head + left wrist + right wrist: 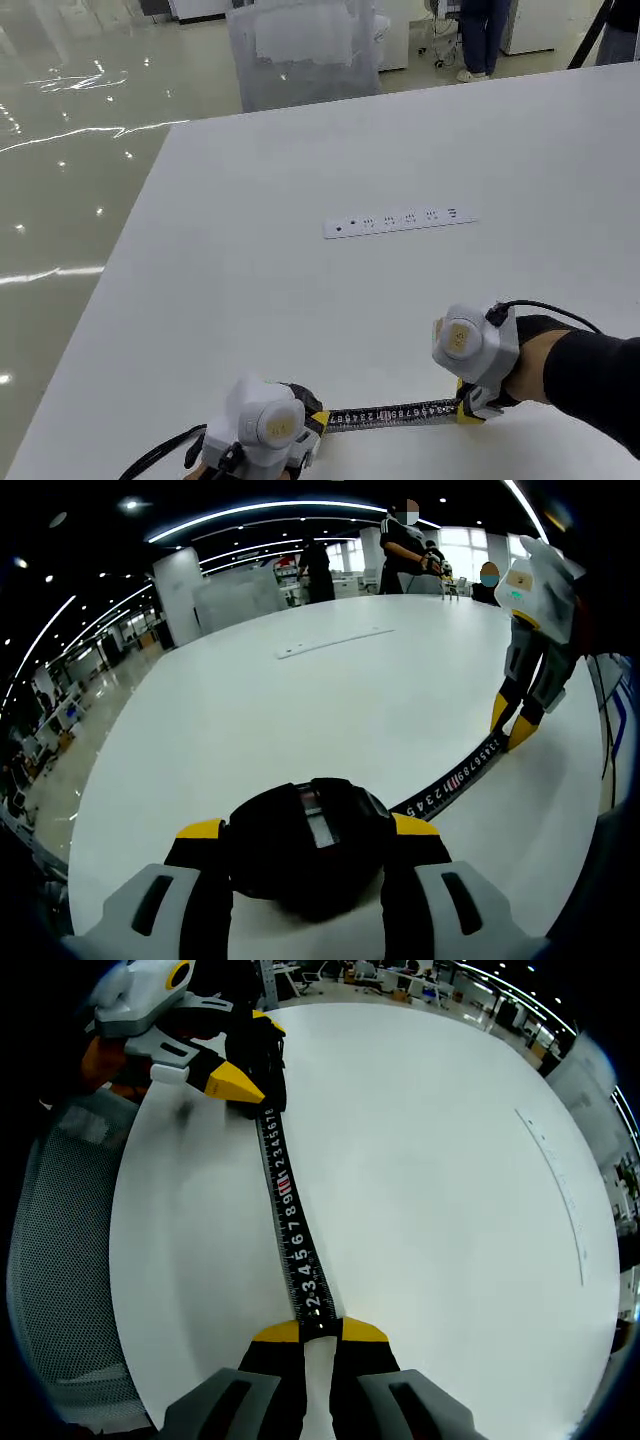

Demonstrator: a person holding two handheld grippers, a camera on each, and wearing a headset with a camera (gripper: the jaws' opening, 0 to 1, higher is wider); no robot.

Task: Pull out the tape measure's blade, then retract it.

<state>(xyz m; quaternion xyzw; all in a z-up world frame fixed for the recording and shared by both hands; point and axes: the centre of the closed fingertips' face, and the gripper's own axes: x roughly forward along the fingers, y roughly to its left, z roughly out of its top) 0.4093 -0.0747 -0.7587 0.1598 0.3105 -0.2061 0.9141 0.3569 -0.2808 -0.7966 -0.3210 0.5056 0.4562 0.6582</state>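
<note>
The black tape measure case (308, 845) sits between the yellow-tipped fingers of my left gripper (310, 830), which is shut on it at the table's near edge (300, 425). Its dark numbered blade (390, 413) (290, 1215) runs out across the white table to my right gripper (468, 410) (320, 1332), which is shut on the blade's end. In the right gripper view the case (262, 1055) lies at the far end of the blade, held by the left gripper (225, 1065). The left gripper view shows the right gripper (515, 725) at the blade's tip (455, 780).
A white power strip (400, 221) lies flat mid-table, beyond both grippers. A grey mesh chair (60, 1260) stands by the table edge. A translucent covered object (305, 50) stands past the far edge, with people standing behind it (405, 550). Glossy floor is at left.
</note>
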